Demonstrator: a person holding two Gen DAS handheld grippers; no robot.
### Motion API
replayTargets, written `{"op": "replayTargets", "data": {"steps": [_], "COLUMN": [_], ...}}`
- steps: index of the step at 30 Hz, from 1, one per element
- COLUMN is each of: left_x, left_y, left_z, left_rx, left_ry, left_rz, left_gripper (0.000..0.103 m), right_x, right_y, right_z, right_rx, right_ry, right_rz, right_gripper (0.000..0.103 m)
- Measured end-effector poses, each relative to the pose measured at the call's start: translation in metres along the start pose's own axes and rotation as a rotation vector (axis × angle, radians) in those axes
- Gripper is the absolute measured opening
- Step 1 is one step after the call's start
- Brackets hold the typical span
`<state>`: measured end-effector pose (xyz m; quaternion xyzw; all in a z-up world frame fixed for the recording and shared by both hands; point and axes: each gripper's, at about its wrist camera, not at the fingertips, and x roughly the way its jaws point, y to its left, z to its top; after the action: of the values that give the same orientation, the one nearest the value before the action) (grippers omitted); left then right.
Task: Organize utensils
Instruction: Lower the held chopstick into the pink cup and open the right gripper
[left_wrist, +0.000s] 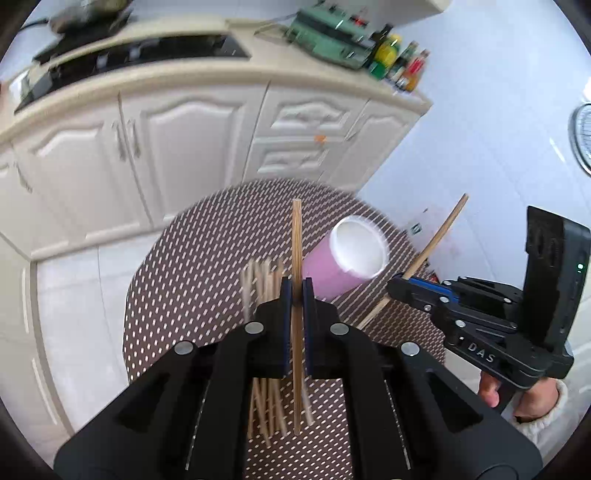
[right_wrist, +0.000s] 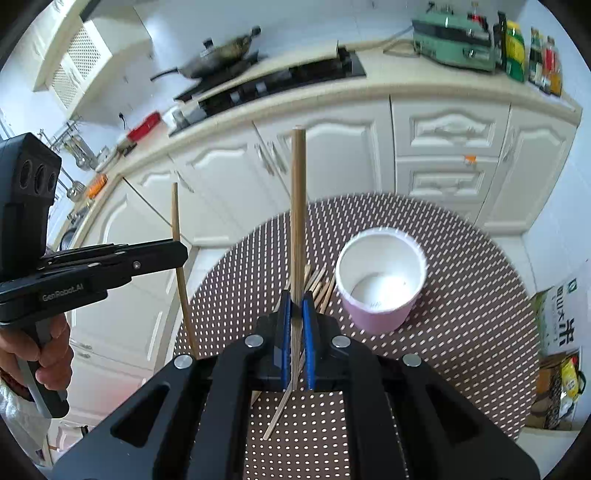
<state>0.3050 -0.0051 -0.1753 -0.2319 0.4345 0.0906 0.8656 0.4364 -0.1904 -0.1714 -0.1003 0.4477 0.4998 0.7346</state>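
Observation:
My left gripper is shut on a wooden chopstick that stands upright between its fingers. My right gripper is shut on another wooden chopstick, also upright. A pink cup with a white inside stands empty on the round dotted table, just right of both grippers. A pile of several chopsticks lies on the table under the grippers; it also shows in the right wrist view. The right gripper with its chopstick shows in the left view, and the left gripper with its chopstick in the right view.
White kitchen cabinets and a counter with a black hob, a pan, a green appliance and bottles stand behind the table. A bag sits on the floor at right.

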Motion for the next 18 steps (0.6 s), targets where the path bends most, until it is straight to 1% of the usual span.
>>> {"op": "replayTargets", "data": {"steps": [4,9,11,16,18], "left_x": [-0.019,-0.026,-0.024,-0.019,-0.015], "left_y": [-0.019,-0.040,-0.048,-0.067,-0.073], "left_z": [0.016,0.043,0.053,0.073,0.081], "left_rx": [0.018,0.014,0.014,0.007,0.008], "left_ry": [-0.086,-0.202,-0.229,-0.333,-0.380], "left_rz": [-0.017,-0.052,-0.054,-0.066,-0.043], "left_gripper": [0.006,0.006,0.006,0.006,0.006], "right_x": [-0.032,-0.059,-0.063,-0.065,-0.061], "right_y": [-0.005,-0.014,-0.019,-0.031,-0.035], "right_z": [0.017,0.038,0.045,0.056,0.060], "right_rx": [-0.012,-0.022,-0.026,-0.016,-0.010], "right_ry": [-0.080,-0.168,-0.190,-0.231,-0.240], "right_rz": [-0.030,-0.087,-0.111,-0.146,-0.160], "right_gripper": [0.005,0.005,0.005,0.005,0.005]}}
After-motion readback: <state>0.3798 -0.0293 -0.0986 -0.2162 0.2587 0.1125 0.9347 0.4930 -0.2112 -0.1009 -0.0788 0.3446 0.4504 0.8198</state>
